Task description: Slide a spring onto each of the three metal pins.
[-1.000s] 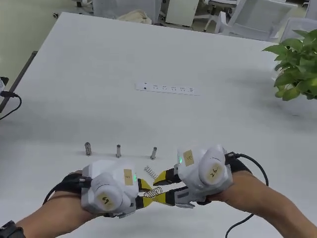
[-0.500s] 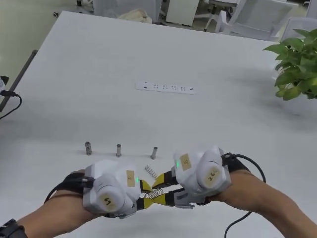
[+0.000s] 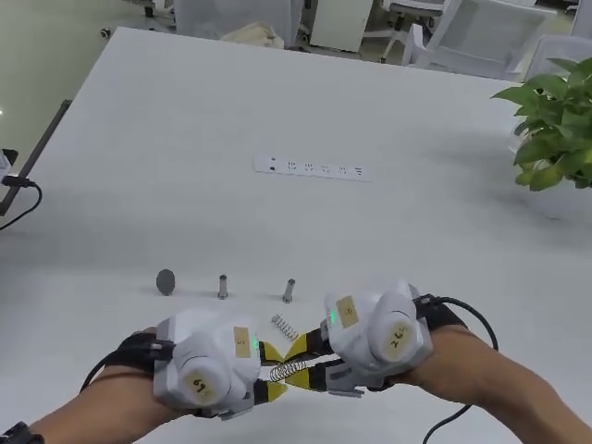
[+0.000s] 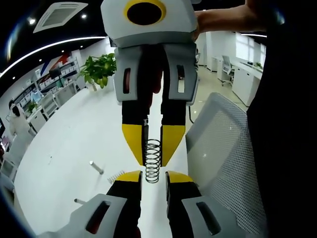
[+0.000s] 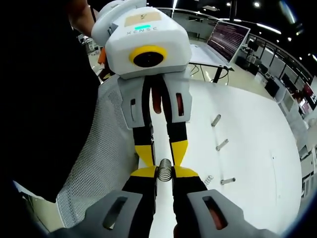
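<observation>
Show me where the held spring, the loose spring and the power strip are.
held spring (image 4: 153, 159), left gripper view, middle coils.
loose spring (image 3: 283, 326), head view, its middle.
power strip (image 3: 313, 168), head view, top face centre.

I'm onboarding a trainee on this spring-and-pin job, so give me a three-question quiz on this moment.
1. True or false: the right gripper is wide open and holds nothing.
2. How many metal pins are on the table? A two, B three, C five.
3. Fill in: in the head view, the loose spring lies nearest the ____ pin of the row.
Key: 1 false, it is shut on the held spring; 2 B; 3 rightmost, the rightmost pin.
</observation>
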A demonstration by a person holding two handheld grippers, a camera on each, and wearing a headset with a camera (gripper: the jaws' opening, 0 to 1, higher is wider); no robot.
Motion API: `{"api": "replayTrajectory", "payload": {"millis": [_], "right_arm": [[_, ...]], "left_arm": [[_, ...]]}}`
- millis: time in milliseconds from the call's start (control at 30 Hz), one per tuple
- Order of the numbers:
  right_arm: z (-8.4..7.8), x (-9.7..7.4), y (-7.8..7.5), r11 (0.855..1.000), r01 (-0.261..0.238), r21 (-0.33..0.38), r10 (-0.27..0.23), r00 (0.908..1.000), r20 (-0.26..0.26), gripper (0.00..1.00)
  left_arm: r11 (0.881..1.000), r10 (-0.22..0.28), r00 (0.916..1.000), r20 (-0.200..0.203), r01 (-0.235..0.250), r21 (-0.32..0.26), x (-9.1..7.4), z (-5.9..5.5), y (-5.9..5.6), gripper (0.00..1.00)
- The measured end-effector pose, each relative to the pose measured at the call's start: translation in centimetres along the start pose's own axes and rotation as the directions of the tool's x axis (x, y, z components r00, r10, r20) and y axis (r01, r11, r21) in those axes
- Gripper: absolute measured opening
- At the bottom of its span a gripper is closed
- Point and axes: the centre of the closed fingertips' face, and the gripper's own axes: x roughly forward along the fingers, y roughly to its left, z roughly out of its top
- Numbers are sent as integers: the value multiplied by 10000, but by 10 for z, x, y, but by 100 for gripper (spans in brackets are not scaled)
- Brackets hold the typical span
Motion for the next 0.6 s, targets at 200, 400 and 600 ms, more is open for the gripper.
{"api": "replayTrajectory", "payload": {"millis": [200,400,600], "right_arm": [[-3,-3,-3,9997,99,217,-101,9999,67,8],[-7,-3,-5,9991,187,390,-189,9998,38,8],[-15,-3,-9,9973,351,653,-348,9994,-68,8]], "left_arm": [[9989,196,9998,84,-192,-430,-6,-5,6,14],[9954,487,9986,218,-467,-840,-13,-8,15,14],[9837,950,9946,429,-872,-1571,-22,-13,25,16]]}}
